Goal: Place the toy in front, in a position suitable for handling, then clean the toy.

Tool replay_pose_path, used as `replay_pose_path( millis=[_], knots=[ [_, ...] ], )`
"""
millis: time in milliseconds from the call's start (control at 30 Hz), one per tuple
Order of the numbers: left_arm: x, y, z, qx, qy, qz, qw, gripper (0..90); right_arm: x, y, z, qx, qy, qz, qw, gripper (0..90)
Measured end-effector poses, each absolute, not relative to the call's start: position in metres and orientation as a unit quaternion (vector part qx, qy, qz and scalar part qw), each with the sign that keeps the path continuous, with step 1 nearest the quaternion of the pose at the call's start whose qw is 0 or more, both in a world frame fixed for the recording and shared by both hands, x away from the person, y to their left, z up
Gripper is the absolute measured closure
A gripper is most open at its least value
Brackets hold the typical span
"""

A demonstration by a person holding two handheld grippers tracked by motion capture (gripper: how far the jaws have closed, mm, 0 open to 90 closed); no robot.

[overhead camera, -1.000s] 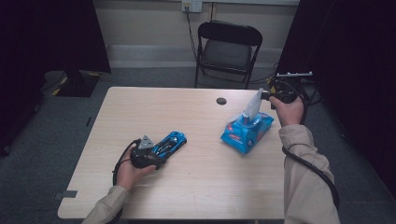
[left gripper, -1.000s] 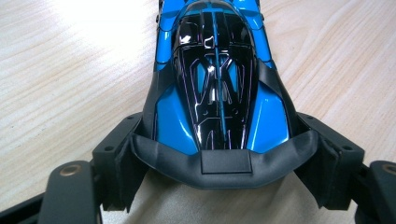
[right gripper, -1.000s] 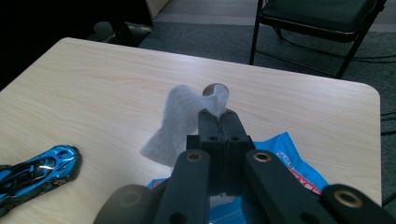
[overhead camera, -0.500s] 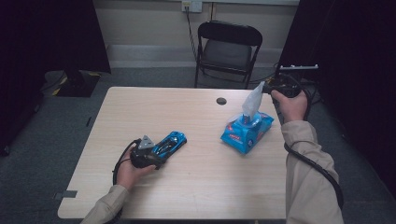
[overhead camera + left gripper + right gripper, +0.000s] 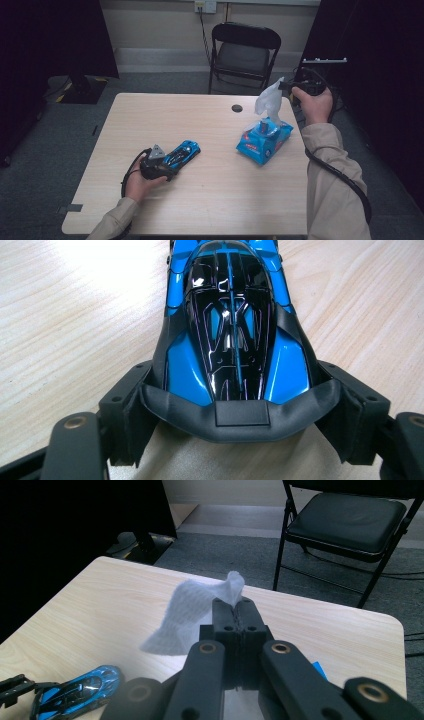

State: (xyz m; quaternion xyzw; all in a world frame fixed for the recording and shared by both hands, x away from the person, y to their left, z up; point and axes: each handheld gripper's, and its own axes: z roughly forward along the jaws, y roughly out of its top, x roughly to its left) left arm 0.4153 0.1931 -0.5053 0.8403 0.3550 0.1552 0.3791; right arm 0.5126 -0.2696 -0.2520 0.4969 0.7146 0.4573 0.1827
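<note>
Right gripper view: fingers (image 5: 248, 616) pinching wipe (image 5: 192, 612)

- A black folding chair (image 5: 243, 55) stands behind the light wooden table (image 5: 210, 135), top centre.
- Grey carpet (image 5: 50, 150); black curtains (image 5: 50, 35) flank a cream wall (image 5: 160, 25).

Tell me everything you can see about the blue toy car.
The toy car is glossy blue plastic with a black patterned canopy and a dark wing across one end. It lies flat on its wheels on the wooden table, angled across it. The left gripper has its jaws against both flanks at the wing end.
</note>
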Motion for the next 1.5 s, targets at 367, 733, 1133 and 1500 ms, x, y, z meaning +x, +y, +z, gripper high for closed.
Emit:
replay_pose_path(
  millis=[367,733,1133,1500],
  knots=[
    [0.416,0.193,-0.505,0.84,0.355,0.155,0.38,24.1,0.501,-0.251,-0.248,0.47,0.722,0.479,0.166,90.0],
    [0.416,0.193,-0.505,0.84,0.355,0.154,0.381,24.1,0.49,-0.215,-0.272,0.433,0.74,0.501,0.117,89.9],
    [0.416,0.193,-0.505,0.84,0.355,0.155,0.38,24.1,0.474,-0.18,-0.306,0.4,0.754,0.517,0.06,89.9],
    [0.416,0.193,-0.505,0.842,0.353,0.155,0.377,24.1,0.452,-0.148,-0.375,0.391,0.767,0.509,-0.004,89.7]
  ],
)
